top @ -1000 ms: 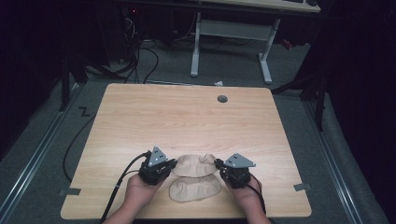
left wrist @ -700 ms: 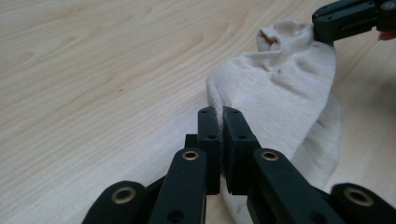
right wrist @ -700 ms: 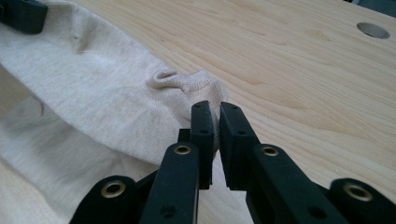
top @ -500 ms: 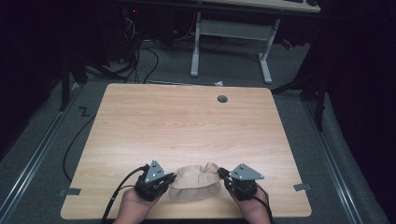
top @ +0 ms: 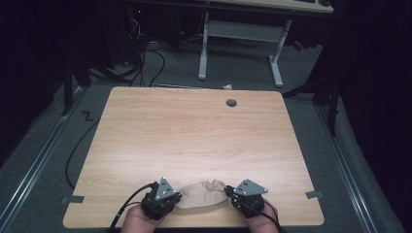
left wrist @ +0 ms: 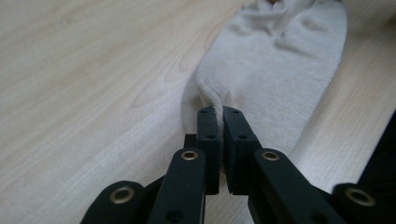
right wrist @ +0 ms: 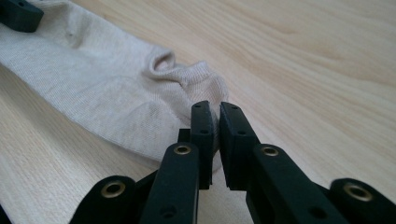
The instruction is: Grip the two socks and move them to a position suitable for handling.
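The left hand-held gripper (left wrist: 219,112) pinches one end of a beige sock (top: 203,195); the right hand-held gripper (right wrist: 214,109) is clenched on the other end. The sock lies stretched between them at the near edge of the wooden worktop (top: 194,131). Farther off, a round hole (top: 231,103) sits near the worktop's far edge.

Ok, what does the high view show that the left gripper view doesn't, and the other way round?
High view alone: the whole light wooden table with its round grey cable hole, the grey floor and white desk legs behind, the person's two hands, and the right claw at the other end of the beige fabric sock.

Left gripper view alone: the knit weave close up, and a ridge of fabric pinched between the shut black jaws.

Both: the sock lying on the table near its front edge, and the left claw clamped on one end.
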Demonstrator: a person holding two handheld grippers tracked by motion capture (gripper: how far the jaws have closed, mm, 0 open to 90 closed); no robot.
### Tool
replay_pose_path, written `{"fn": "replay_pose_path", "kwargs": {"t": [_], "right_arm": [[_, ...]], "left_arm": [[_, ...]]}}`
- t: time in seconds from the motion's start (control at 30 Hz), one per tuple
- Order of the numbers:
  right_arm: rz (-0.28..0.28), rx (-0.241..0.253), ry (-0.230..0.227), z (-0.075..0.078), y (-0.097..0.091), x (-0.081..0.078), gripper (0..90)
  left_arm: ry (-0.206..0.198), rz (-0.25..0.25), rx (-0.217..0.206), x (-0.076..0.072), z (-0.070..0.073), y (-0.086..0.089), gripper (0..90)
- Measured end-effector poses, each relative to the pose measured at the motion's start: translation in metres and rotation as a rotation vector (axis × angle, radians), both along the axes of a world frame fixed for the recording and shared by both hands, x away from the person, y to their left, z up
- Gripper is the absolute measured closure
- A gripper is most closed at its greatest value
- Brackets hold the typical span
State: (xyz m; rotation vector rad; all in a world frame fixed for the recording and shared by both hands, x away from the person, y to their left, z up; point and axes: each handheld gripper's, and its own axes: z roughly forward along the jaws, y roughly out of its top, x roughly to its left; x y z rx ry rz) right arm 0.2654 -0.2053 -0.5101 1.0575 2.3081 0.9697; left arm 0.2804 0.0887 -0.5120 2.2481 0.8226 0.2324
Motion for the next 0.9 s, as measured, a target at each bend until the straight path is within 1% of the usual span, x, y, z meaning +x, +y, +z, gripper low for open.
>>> {"fn": "replay_pose_path", "kwargs": {"t": [0.07, 0.13, 0.2, 0.33, 0.57, 0.67, 0.7, 0.73, 0.77, 0.8, 0.87, 0.9], "right_arm": [[-0.002, -0.014, 0.026, -0.004, 0.001, 0.001, 84.2], [-0.001, -0.031, 0.041, -0.006, 0.002, 0.002, 84.1], [-0.003, -0.036, 0.047, -0.008, 0.003, 0.002, 84.0], [-0.001, -0.048, 0.054, -0.009, 0.003, 0.002, 83.4], [-0.004, -0.040, 0.052, -0.011, 0.004, 0.003, 81.2], [-0.015, -0.030, 0.058, -0.011, 0.004, 0.004, 78.4], [-0.013, -0.022, 0.054, -0.010, 0.003, 0.004, 77.5], [-0.015, -0.012, 0.052, -0.009, 0.002, 0.004, 76.5], [-0.020, 0.008, 0.044, -0.007, 0.001, 0.003, 75.6], [-0.022, 0.036, 0.034, -0.004, -0.001, 0.003, 74.8], [-0.029, 0.062, 0.016, 0.001, -0.003, 0.002, 73.7], [-0.031, 0.068, 0.000, 0.003, -0.004, 0.002, 73.0]], "left_arm": [[-0.004, -0.002, 0.023, 0.000, -0.003, -0.001, 83.7], [-0.001, 0.005, 0.028, 0.002, -0.003, -0.001, 81.5], [0.001, 0.009, 0.033, 0.003, -0.005, -0.001, 78.8], [-0.013, 0.017, 0.042, 0.005, -0.006, -0.002, 75.4], [-0.026, 0.032, 0.042, 0.016, -0.007, -0.001, 73.6], [-0.037, 0.036, 0.044, 0.017, -0.006, -0.001, 71.5], [-0.044, 0.040, 0.040, 0.016, -0.005, -0.001, 70.0], [-0.050, 0.042, 0.026, 0.016, -0.003, 0.000, 68.5], [-0.056, 0.045, 0.004, 0.017, -0.001, 0.002, 66.6], [-0.064, 0.050, -0.008, 0.016, 0.001, 0.002, 64.6], [-0.081, 0.060, -0.035, 0.017, 0.005, 0.005, 61.0], [-0.087, 0.067, -0.053, 0.018, 0.007, 0.007, 58.8]]}}
